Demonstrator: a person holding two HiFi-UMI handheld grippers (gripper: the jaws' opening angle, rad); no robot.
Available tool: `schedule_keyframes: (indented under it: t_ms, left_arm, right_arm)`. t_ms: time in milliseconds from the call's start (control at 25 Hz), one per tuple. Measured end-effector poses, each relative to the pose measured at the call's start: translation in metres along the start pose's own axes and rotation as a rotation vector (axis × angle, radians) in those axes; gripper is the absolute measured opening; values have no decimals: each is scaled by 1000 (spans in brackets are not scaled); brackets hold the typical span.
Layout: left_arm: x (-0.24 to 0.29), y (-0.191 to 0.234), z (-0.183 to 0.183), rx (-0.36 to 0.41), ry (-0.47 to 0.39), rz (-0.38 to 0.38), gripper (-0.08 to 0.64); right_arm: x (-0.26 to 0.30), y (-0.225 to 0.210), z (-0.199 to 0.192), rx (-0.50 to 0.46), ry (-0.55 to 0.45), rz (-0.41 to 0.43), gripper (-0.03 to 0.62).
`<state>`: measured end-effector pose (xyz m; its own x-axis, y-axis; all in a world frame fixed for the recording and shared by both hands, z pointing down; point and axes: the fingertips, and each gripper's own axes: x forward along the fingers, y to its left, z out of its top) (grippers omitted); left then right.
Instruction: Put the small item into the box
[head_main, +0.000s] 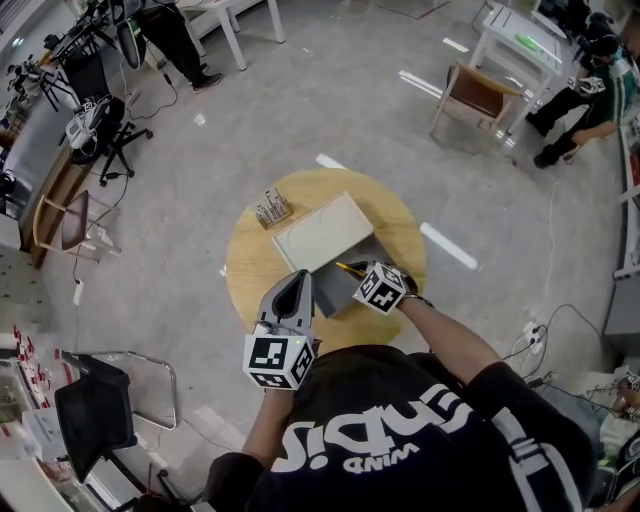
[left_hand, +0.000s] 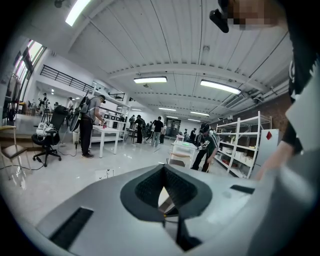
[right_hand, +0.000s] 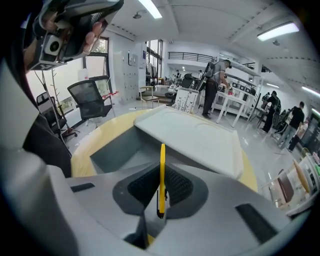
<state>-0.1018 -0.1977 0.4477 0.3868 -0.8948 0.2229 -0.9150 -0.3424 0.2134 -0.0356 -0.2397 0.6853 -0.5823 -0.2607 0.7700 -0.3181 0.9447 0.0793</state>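
An open grey box (head_main: 343, 288) stands on the round wooden table (head_main: 243, 268), its pale lid (head_main: 322, 232) tipped back on the far side. My right gripper (head_main: 358, 271) hovers over the box's near right part, shut on a thin yellow item (head_main: 349, 267). In the right gripper view the yellow item (right_hand: 161, 167) stands edge-on between the jaws of the right gripper (right_hand: 161, 175), above the box's grey inside (right_hand: 114, 150) and before the lid (right_hand: 195, 135). My left gripper (head_main: 293, 290) is raised at the box's near left, shut and empty (left_hand: 163, 172).
A small rack of metal pieces (head_main: 272, 208) sits on the table's far left, beside the lid. A wooden chair (head_main: 478, 94) stands beyond the table, a black chair (head_main: 93, 412) near left. People (left_hand: 86, 125) work at benches further off.
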Motion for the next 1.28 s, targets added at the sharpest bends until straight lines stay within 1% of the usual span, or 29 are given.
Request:
schedule_keyframes:
  t_ms: [280, 400, 520, 680, 1080, 1280]
  left_arm:
    - [3, 2, -1, 8, 8, 10, 5]
    - [5, 2, -2, 13, 11, 12, 5]
    - [6, 6, -3, 9, 12, 18, 5]
    - [8, 9, -3, 8, 12, 29, 5]
    - [6, 18, -2, -1, 11, 53, 5]
    - [7, 17, -2, -1, 11, 52, 5]
  right_arm:
    - [19, 1, -16, -47, 111, 43, 23]
    - [27, 6, -22, -94, 157, 65, 23]
    - [37, 8, -25, -141, 198, 68, 23]
    - [46, 10, -27, -179, 227, 75, 23]
    - [51, 11, -25, -119, 223, 107, 24]
    - [51, 10, -26, -114, 217, 93, 25]
